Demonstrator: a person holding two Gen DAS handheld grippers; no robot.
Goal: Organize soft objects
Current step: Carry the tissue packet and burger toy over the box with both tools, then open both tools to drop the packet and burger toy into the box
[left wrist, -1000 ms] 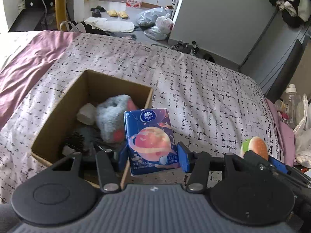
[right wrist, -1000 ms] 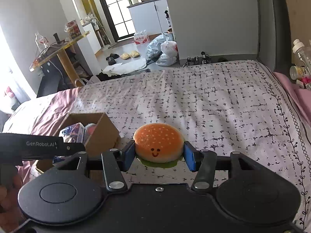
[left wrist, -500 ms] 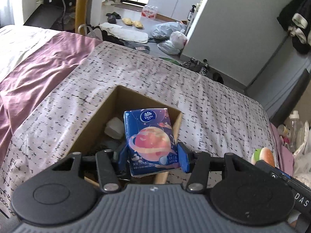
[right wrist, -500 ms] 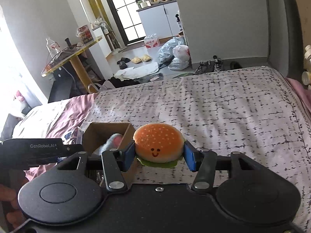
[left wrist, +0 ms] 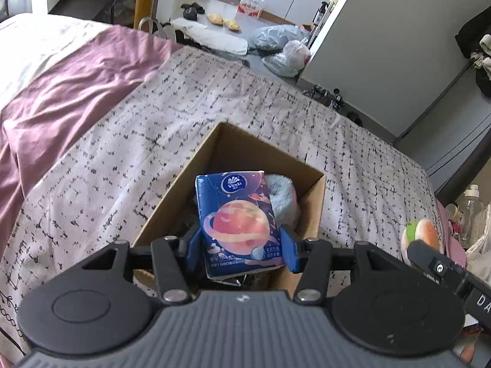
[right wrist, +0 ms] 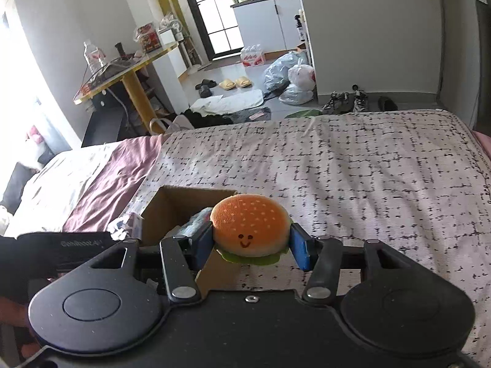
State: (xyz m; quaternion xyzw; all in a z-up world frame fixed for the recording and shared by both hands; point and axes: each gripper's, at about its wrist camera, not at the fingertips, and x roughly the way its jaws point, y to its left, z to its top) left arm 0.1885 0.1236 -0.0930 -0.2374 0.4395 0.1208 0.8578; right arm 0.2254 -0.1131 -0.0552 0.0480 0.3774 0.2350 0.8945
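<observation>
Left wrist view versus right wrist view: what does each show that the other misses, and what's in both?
Only the left wrist view shows the left tongs clamping the blue tissue pack over the box, and bottles at the bedside. Only the right wrist view shows the burger toy's smiling face, clamped in the right tongs, and the yellow table. Both show the cardboard box on the patterned bedspread, the grey plush inside, and the burger toy.

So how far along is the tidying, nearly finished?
Partly. A fluffy grey plush already lies in the brown cardboard box. In hand: the left gripper holds a blue planet-print tissue pack over it; the right gripper holds an orange burger plush. Both are yet to be dropped in.
</observation>
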